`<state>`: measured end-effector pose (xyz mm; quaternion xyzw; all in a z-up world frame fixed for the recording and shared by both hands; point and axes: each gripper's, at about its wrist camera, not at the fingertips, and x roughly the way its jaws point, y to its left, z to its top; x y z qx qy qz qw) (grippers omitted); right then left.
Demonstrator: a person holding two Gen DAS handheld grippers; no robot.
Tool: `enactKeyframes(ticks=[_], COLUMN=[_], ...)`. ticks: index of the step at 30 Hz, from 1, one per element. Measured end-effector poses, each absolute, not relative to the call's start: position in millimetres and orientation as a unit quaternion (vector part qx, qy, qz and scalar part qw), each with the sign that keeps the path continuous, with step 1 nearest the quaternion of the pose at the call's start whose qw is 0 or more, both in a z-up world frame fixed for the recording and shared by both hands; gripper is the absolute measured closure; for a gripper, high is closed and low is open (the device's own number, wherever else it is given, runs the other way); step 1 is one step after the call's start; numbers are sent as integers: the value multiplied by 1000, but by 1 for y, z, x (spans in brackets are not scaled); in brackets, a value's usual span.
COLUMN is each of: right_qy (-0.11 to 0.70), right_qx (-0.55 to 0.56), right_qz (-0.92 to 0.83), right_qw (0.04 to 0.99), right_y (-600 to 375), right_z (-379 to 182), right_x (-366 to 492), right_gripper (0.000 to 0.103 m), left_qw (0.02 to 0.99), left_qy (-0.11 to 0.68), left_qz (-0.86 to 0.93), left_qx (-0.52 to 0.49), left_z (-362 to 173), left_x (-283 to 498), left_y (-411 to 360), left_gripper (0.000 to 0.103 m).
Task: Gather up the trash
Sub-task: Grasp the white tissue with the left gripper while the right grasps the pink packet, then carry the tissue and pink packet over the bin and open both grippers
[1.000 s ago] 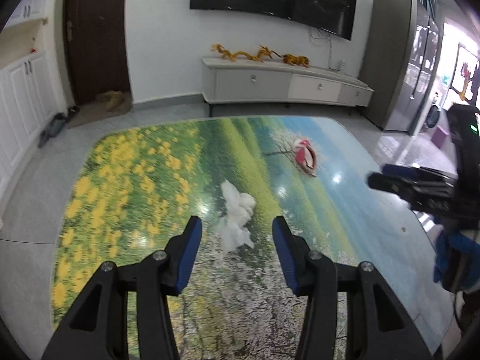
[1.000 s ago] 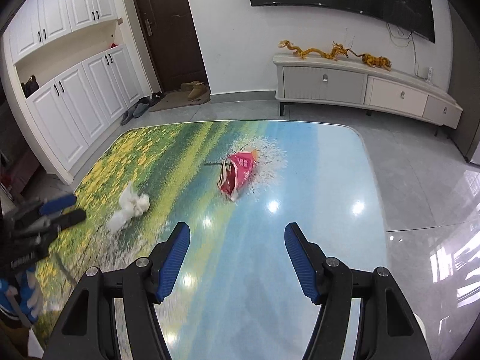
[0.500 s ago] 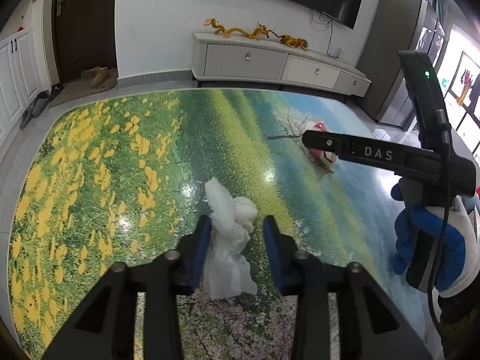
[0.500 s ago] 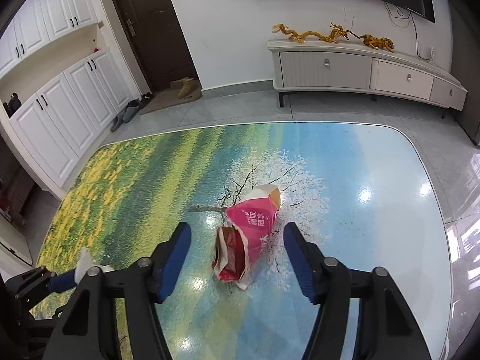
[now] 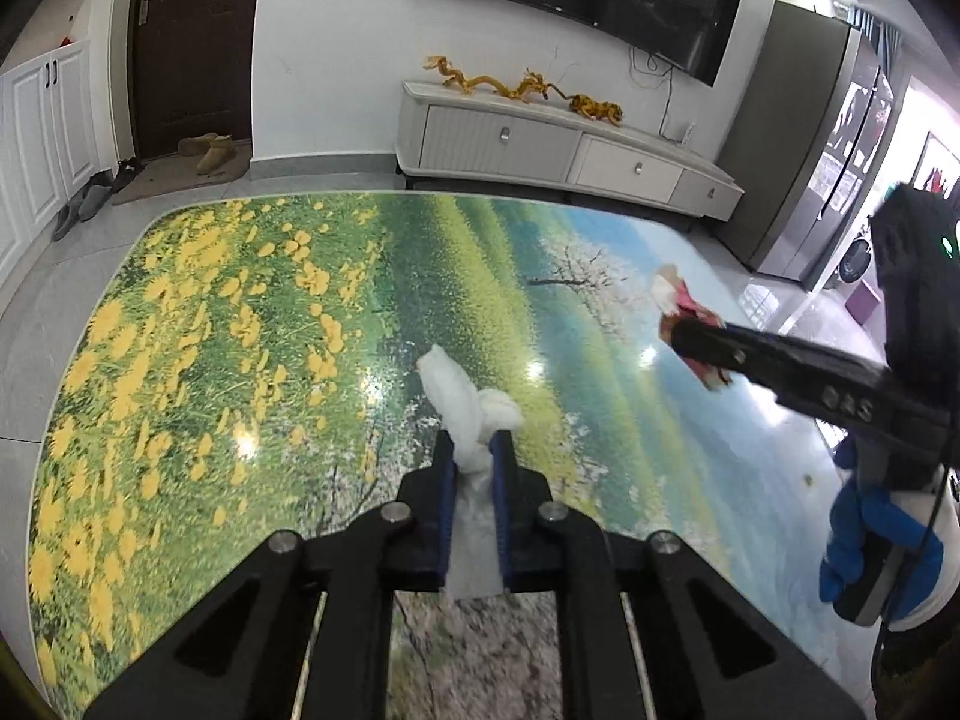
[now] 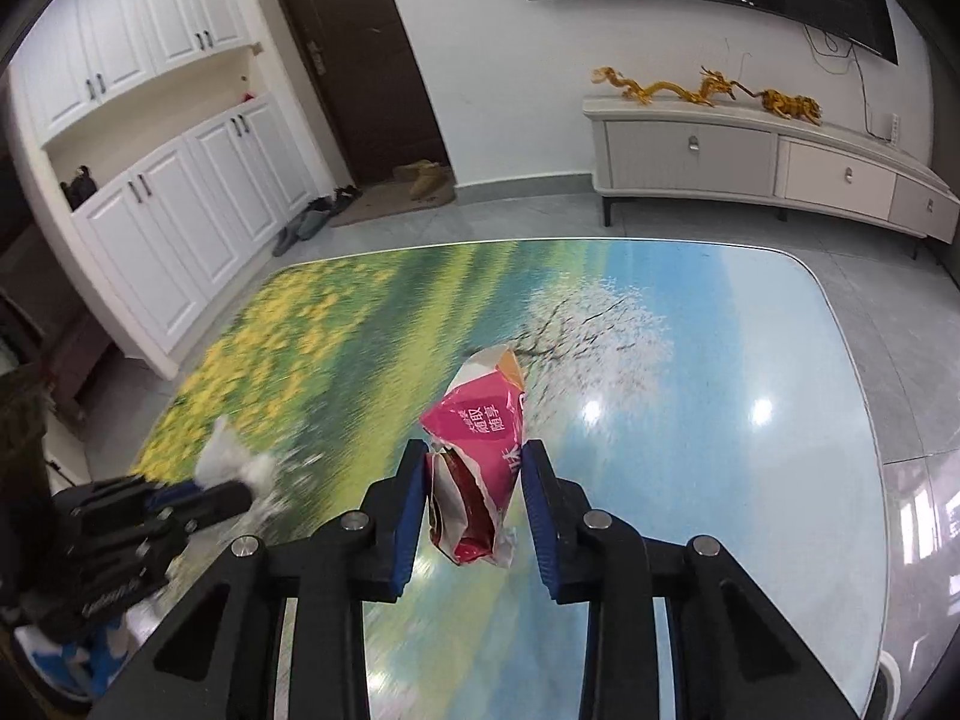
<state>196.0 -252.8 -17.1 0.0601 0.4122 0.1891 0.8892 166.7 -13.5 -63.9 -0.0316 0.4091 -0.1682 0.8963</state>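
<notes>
A crumpled white tissue (image 5: 471,414) is pinched between the blue pads of my left gripper (image 5: 474,450), which is shut on it just above the printed table top (image 5: 240,324). A torn pink snack wrapper (image 6: 480,450) sits between the blue pads of my right gripper (image 6: 474,468), which is closed in on its sides. In the left wrist view the right gripper (image 5: 690,330) reaches in from the right over the wrapper (image 5: 672,294). In the right wrist view the left gripper (image 6: 198,495) and the tissue (image 6: 231,462) show at the lower left.
The table top (image 6: 720,390) has a glossy landscape print and rounded edges. Beyond it stand a low white TV cabinet (image 5: 570,150), a dark door (image 5: 192,42), white cupboards (image 6: 168,210) and shoes on the floor (image 5: 207,150). A grey fridge (image 5: 822,138) stands at right.
My left gripper has shut fully on the tissue and lifted it slightly. My right gripper has moved forward around the pink wrapper and closed onto its sides.
</notes>
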Motion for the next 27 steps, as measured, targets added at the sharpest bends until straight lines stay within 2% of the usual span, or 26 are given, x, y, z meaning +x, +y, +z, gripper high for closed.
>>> enactKeyframes(ticks=[12,17,22,27], right_qy=[324,297,303,347], right_qx=[72,77,101,137], right_qz=[144,84,22,-44], right_qw=[932,948,947,927], right_y=[-324,-372,-426,-485], right_z=[67,83,69,22], right_x=[47,-3,-36,-49], right_gripper=[73,73,73,73], left_qw=[925,923,896,845], left_qy=[329,308,324,369], left_qz=[-188,-230,-302,-382], left_qx=[-16,2,39,63], left_z=[24,53,59,42], left_x=[91,65,52,48], left_y=[-28,-63,-136,-227], left_gripper=[93,93,93,93])
